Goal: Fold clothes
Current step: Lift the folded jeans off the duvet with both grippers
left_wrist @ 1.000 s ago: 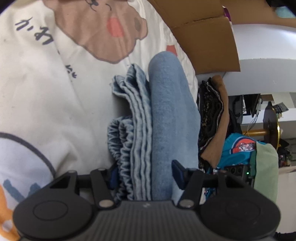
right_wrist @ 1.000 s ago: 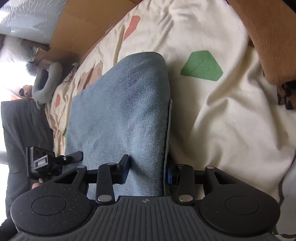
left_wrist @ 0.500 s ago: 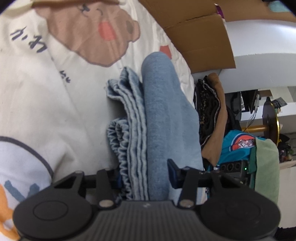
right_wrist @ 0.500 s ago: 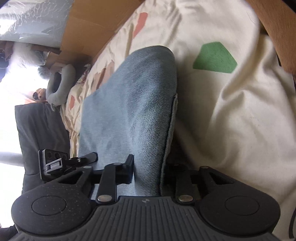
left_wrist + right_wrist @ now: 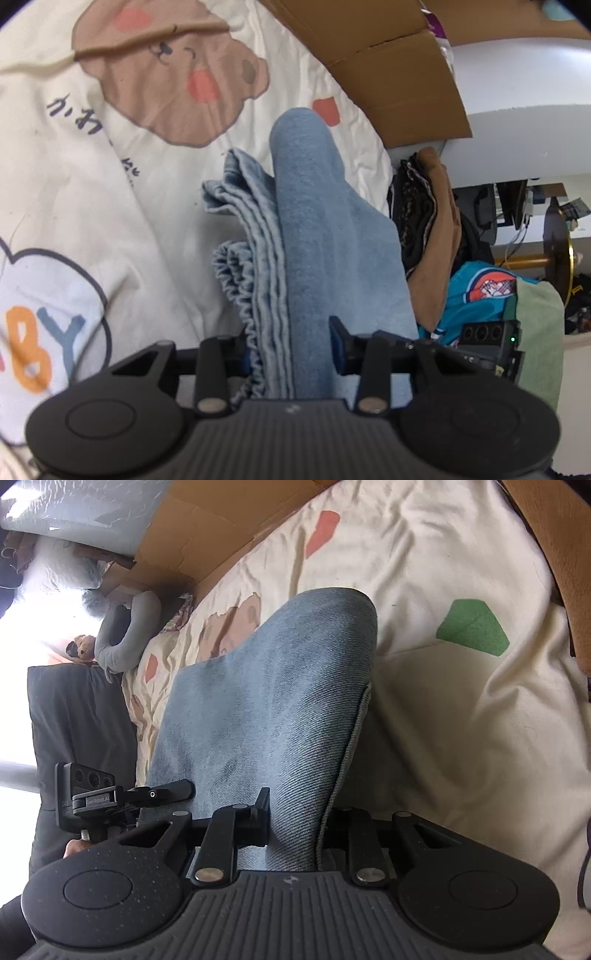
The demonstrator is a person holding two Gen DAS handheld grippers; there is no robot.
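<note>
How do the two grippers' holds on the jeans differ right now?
The left gripper clamps a thick bundle of the jeans, with stacked edges and a gathered band showing; its jaws are closing. The right gripper pinches a smooth fold with one seamed edge; its jaws stand narrower. Both are shut on the same denim above the printed bedspread.

You've got light blue denim, the folded jeans (image 5: 314,236), faded wash, paler at the stacked hems. The bedsheet (image 5: 110,192) under them is cream, printed with a brown bear with pink cheeks, orange-and-blue letters and a green patch (image 5: 472,626). Tan cardboard (image 5: 388,66) behind. Teal garment (image 5: 476,291) at right, pale green cloth (image 5: 539,325) beside it.
</note>
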